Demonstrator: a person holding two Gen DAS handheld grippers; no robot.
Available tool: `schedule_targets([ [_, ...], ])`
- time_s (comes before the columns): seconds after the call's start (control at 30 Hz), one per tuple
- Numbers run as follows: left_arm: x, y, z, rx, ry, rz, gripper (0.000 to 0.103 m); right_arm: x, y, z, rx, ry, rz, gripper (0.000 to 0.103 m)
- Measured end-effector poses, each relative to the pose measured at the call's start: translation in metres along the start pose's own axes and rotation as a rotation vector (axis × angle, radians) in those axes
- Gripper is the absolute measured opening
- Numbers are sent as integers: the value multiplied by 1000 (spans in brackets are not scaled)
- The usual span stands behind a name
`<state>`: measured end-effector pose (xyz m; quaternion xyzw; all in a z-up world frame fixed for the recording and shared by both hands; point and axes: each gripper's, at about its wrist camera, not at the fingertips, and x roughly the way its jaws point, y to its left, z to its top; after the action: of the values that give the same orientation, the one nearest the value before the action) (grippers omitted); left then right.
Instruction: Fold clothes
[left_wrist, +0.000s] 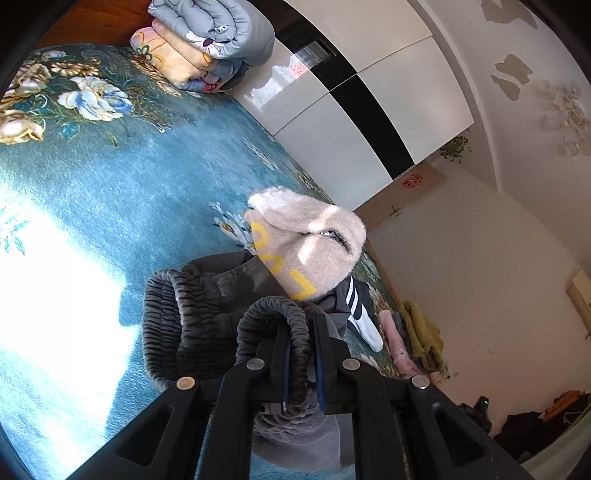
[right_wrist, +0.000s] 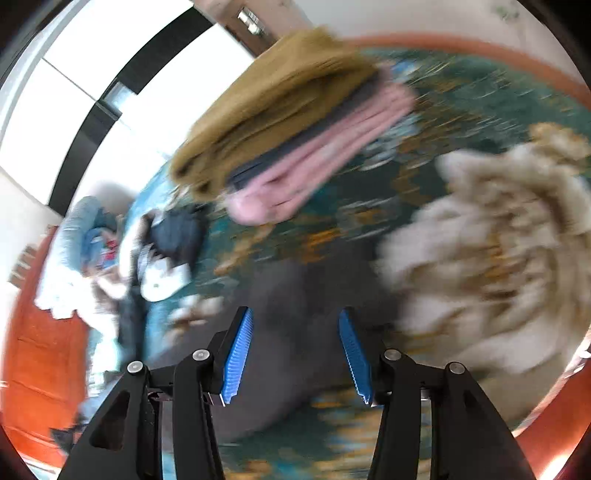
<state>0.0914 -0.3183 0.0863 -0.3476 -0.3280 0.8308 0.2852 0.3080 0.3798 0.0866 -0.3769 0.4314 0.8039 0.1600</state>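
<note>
The dark grey trousers (left_wrist: 207, 325) have a ribbed, gathered elastic waistband that bunches into thick loops; one loop runs straight between the jaws of the left gripper (left_wrist: 301, 354), which are clenched on it. The rest of the garment sags ahead and to the left of those jaws onto the blue floral carpet (left_wrist: 110, 192). Just beyond lies a fluffy pale pink garment (left_wrist: 314, 236) with yellow lettering, partly covering a black piece with white stripes (left_wrist: 356, 299). The right gripper (right_wrist: 297, 354) has its jaws spread apart, nothing between the blue pads (right_wrist: 238, 358); a grey cloth (right_wrist: 291, 306) lies under them. That view is heavily blurred: a mustard and pink folded stack (right_wrist: 295, 125) ahead is only roughly discernible.
</note>
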Motion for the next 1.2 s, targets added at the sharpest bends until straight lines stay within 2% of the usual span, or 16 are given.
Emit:
schedule_targets([
  [0.03, 0, 0, 0, 1, 3, 1, 11, 14, 15, 0, 16, 44, 21, 64],
  [0.07, 0, 0, 0, 3, 5, 1, 11, 31, 27, 0, 36, 87, 28, 65],
  [0.17, 1, 0, -1, 7, 13, 3, 11, 85, 52, 5, 103, 184, -75, 65],
  [0.27, 1, 0, -1, 11, 20, 5, 12, 112, 54, 9, 207, 201, -232, 65],
  [0.37, 2, -1, -2, 23, 27, 10, 12, 127, 64, 16, 226, 228, -352, 67],
  [0.5, 0, -5, -5, 66, 34, 27, 13, 142, 78, 21, 194, 274, -481, 67],
  [0.6, -2, -8, -8, 101, 40, 45, 14, 147, 84, 20, 180, 283, -529, 67],
  [0.7, -4, -10, -8, 128, 51, 52, 14, 148, 89, 17, 152, 282, -579, 61],
  [0.8, -4, -12, -7, 147, 56, 49, 14, 146, 90, 14, 132, 277, -618, 43],
  [0.93, -5, -15, -6, 170, 59, 47, 14, 133, 85, 15, 139, 268, -569, 12],
  [1.07, 6, -21, 10, 182, 57, 41, 14, 118, 80, 18, 154, 233, -444, 4],
  [1.2, 18, -45, 44, 233, 35, 22, 14, 85, 98, 36, 162, 134, -265, 3],
])
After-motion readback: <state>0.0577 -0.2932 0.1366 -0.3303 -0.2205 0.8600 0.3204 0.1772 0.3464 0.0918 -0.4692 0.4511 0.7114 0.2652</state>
